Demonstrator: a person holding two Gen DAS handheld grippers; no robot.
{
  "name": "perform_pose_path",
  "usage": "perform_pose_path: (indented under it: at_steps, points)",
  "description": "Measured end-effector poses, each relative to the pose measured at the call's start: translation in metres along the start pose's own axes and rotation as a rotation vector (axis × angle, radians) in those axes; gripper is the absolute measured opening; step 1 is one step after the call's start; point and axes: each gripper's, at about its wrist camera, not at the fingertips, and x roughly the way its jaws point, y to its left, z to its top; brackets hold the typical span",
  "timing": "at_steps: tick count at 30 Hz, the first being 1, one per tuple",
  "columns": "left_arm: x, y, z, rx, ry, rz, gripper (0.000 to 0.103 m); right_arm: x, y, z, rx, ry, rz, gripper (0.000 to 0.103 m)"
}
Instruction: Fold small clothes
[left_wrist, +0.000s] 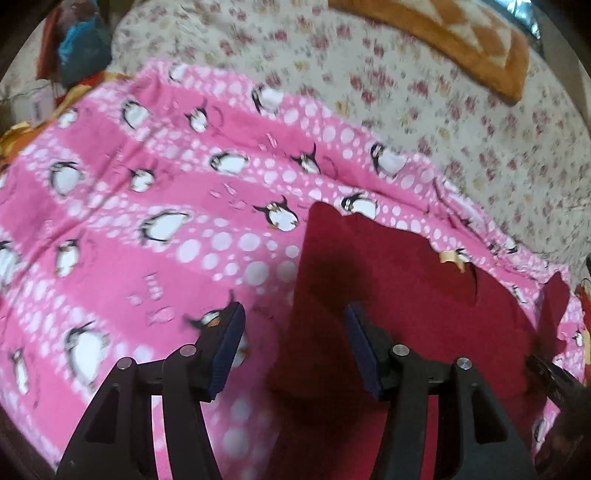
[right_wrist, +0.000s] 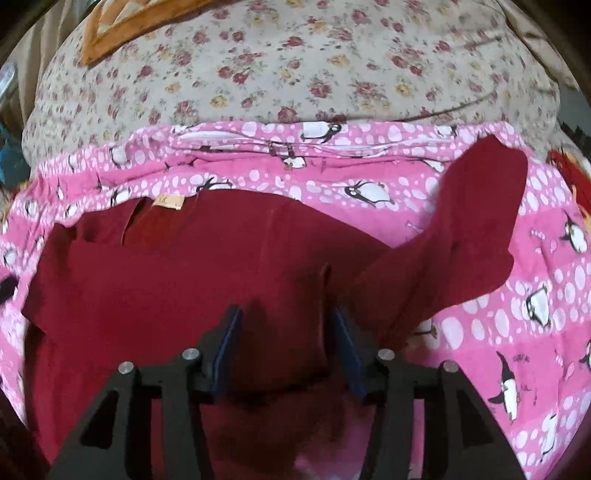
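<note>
The left gripper (left_wrist: 293, 345) stands partly open with nothing between its jaws, hovering over the edge where the red garment meets the pink blanket; the right gripper (right_wrist: 286, 349) is also partly open, its pads either side of a raised fold of red cloth but, as far as the right wrist view shows, not pressing on it. Under everything lies the flowered bedcover (right_wrist: 295, 74), and on it the pink penguin blanket (left_wrist: 147, 221) serves as the folding surface. The dark red garment (right_wrist: 184, 277) lies spread across that blanket, mostly flat, with one sleeve (right_wrist: 472, 221) flung out to the right and its small yellow neck label (right_wrist: 168, 202) showing near the far edge. An orange cushion (left_wrist: 461, 40) sits well apart at the back. The job looks early: the body is laid out but the sleeve is not yet brought in. To do this step well, each gripper should likely take a clean pinch on a single edge, not a bunched ridge, then carry the sleeve across the body low and level so that the layers beneath do not drag or wrinkle.
</note>
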Motion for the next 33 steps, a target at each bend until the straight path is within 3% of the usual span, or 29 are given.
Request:
perform_pose_path:
  at_steps: [1, 3, 6, 8, 12, 14, 18, 23, 25, 27, 30, 33]
  points:
    - [0.007, 0.002, 0.001, -0.007, 0.011, 0.012, 0.033, 0.001, 0.002, 0.0, -0.016, -0.003, -0.009, 0.025]
    - [0.024, 0.013, 0.004, -0.059, 0.027, 0.054, 0.028, -0.001, 0.003, 0.001, -0.036, -0.018, -0.031, 0.01]
    - [0.033, 0.032, 0.003, -0.109, -0.003, 0.037, 0.028, -0.013, -0.008, 0.008, 0.013, -0.067, 0.014, 0.009]
    - [0.034, 0.031, 0.002, -0.099, -0.012, 0.04, 0.028, -0.015, -0.013, 0.011, 0.025, -0.102, 0.0, 0.009]
    - [0.034, 0.025, -0.001, -0.065, -0.03, 0.064, 0.028, 0.02, -0.012, 0.005, 0.014, -0.015, -0.058, 0.009]
    - [0.032, 0.026, -0.002, -0.069, -0.03, 0.061, 0.028, 0.013, -0.011, 0.002, 0.005, -0.05, -0.07, 0.009]
    - [0.014, 0.025, -0.009, -0.069, -0.048, 0.061, 0.028, -0.008, -0.023, 0.001, 0.075, -0.053, -0.036, 0.02]
    - [-0.006, 0.007, -0.019, -0.002, -0.087, 0.006, 0.028, -0.029, -0.017, -0.004, 0.057, -0.087, 0.006, 0.03]
    - [-0.001, -0.001, -0.02, 0.028, -0.07, -0.005, 0.028, -0.022, -0.01, -0.007, 0.048, -0.056, 0.032, 0.034]
    - [0.014, -0.009, -0.024, 0.071, -0.013, 0.014, 0.028, -0.003, -0.003, -0.012, 0.025, 0.016, 0.015, 0.047]
    - [0.019, -0.016, -0.028, 0.111, -0.015, 0.052, 0.029, -0.004, 0.001, -0.015, 0.004, 0.012, 0.003, 0.047]
    - [0.013, -0.015, -0.027, 0.097, -0.02, 0.049, 0.029, -0.022, -0.015, -0.008, 0.05, -0.004, 0.06, 0.047]
